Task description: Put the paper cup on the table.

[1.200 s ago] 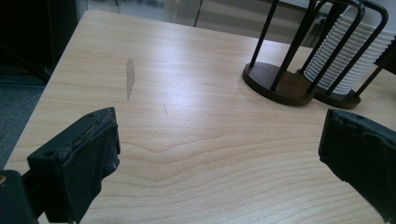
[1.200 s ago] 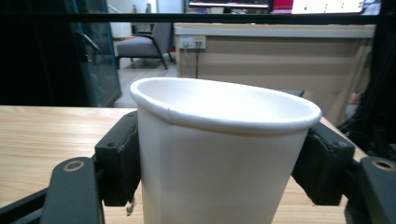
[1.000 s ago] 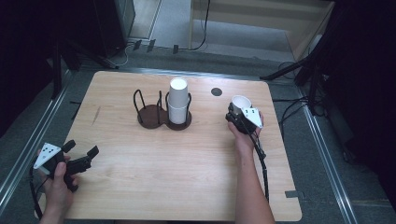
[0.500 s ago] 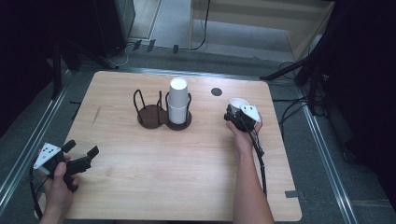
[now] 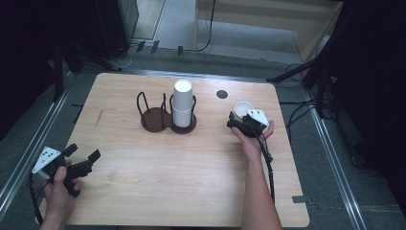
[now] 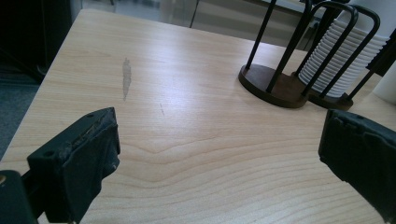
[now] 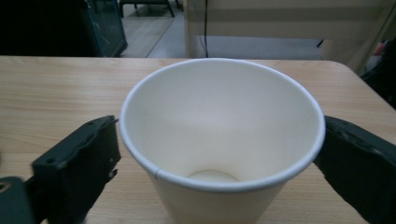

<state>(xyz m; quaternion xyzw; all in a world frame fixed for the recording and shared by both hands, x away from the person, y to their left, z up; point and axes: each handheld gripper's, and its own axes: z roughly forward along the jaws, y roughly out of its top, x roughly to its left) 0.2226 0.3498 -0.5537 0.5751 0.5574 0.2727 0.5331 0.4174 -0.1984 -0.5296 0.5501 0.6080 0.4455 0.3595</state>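
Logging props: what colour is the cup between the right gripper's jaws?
White, inside and out; the cup shows best in the right gripper view.

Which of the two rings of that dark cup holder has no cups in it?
The left ring of the cup holder stands empty; the right ring holds the white cup stack.

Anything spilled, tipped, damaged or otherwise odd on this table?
Nothing spilled or tipped. The one blemish is a grey scuff mark on the wooden table, left of the cup holder. The paper cup looks empty and upright.
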